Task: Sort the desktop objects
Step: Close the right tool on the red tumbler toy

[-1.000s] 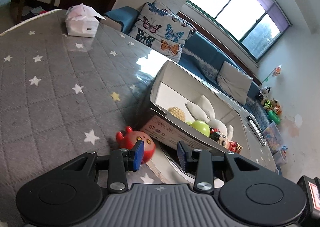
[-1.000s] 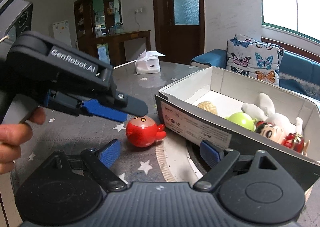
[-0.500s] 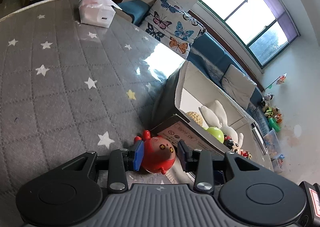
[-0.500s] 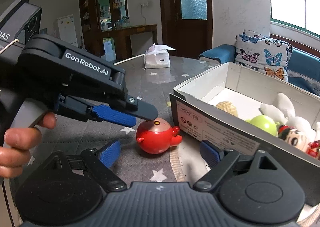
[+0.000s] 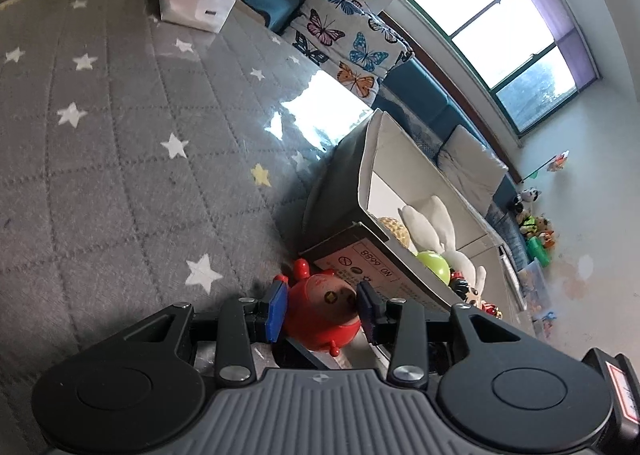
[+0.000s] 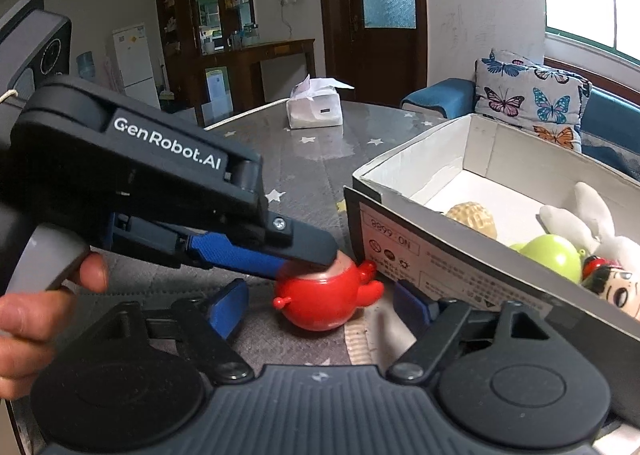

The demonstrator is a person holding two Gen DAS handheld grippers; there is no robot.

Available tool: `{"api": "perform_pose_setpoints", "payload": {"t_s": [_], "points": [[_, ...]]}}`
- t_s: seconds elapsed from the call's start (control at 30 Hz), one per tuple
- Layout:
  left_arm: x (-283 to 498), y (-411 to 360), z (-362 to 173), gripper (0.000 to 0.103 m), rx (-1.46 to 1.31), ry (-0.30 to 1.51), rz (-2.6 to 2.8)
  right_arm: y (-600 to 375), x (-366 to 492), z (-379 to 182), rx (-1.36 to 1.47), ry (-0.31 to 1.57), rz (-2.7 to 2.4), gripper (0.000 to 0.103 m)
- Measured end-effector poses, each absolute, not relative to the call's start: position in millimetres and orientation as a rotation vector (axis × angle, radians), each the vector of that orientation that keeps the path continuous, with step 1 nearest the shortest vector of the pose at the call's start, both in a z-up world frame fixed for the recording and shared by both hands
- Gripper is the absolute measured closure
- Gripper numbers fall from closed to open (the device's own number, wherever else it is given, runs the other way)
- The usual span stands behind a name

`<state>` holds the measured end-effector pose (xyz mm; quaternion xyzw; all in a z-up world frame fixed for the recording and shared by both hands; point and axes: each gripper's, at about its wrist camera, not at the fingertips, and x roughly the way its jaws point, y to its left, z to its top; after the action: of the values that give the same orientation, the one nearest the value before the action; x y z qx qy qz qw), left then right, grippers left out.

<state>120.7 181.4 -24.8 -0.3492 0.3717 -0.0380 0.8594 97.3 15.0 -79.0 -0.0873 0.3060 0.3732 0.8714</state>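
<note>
The red toy is a glossy, rounded plastic figure with stubby knobs and a flat pinkish face, and it sits on the table, a grey quilted surface stitched in diamonds and dotted with white stars and one yellow one. It lies just beside the near corner of the cardboard box, whose outer wall is dark and printed with a label while the inside is plain white. The left gripper has its blue ribbed pads on either side of the toy; they look to be touching it, though whether they clench it is not clear, so I cannot tell if it is gripped or merely bracketed. The right gripper stands spread wide, holding nothing, with the toy between its blue pads and apart from them.

The right wrist view alone shows the left gripper from outside (black housing, white lettering), its finger laid over the top of the toy, and the person's hand on the grey trigger. It also shows the box contents plainly: a tan textured ball, a green ball, a white plush rabbit and a doll's face. A white tissue pack sits far back.

Half a second ago the toy sat ahead of the left pads; now they flank it.
</note>
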Motion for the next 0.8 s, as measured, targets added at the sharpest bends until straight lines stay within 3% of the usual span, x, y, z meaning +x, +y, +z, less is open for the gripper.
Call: {"api": "perform_pose_setpoints", "payload": {"t_s": [0.33,0.8], "points": [[124,180,-28,0.059,-0.747,0.782,-0.084,15,106,-86,-0.177,0.653,0.767,0.037],[123,187,-35,0.057,-0.828,0.805,-0.086,13,104,-96,-0.193,0.654,0.775,0.04]]}}
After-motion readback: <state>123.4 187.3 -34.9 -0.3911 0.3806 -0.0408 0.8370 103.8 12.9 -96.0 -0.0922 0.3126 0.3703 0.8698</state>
